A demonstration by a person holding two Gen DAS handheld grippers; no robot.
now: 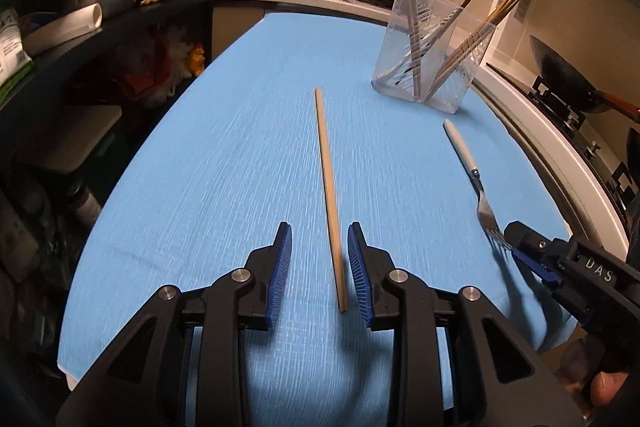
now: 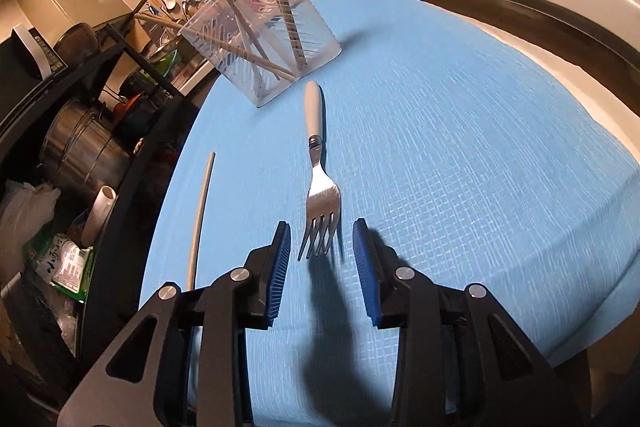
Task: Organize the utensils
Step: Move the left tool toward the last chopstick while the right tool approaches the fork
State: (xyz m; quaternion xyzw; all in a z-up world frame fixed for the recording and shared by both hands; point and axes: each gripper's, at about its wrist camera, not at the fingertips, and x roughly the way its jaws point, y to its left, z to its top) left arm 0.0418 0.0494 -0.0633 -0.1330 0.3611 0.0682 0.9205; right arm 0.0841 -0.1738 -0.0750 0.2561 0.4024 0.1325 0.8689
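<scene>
1. The left gripper (image 1: 319,267) has its fingers (image 1: 280,267) spread apart and grasping nothing; they sit low over the blue cloth (image 1: 200,167) that covers the worktop.
2. A single wooden chopstick (image 1: 328,195) lies flat on the cloth. Its near end rests in the gap between the left fingers, closer to the right-hand finger, without clearly touching either pad. The rest of it runs straight ahead, away from the fingers.
3. The right gripper (image 2: 322,259) is also released, its fingers (image 2: 282,267) wide apart and holding nothing.
4. A fork (image 2: 318,179) with a pale handle lies on the cloth ahead of the right fingers. Its prongs point back toward the gripper and reach into the mouth of the gap between the fingertips; the handle points away.
5. In the left wrist view the right gripper (image 1: 520,251) shows at the right edge, its tips at the fork's (image 1: 474,179) prongs.
6. A clear plastic holder (image 1: 432,47) stands on the cloth beyond both sets of fingers, just past the fork's handle end. It holds several chopsticks leaning at different angles.
7. In the right wrist view the chopstick (image 2: 200,215) lies to the left of the fingers, roughly parallel to the fork, with the holder (image 2: 264,39) ahead and to the left.
</scene>
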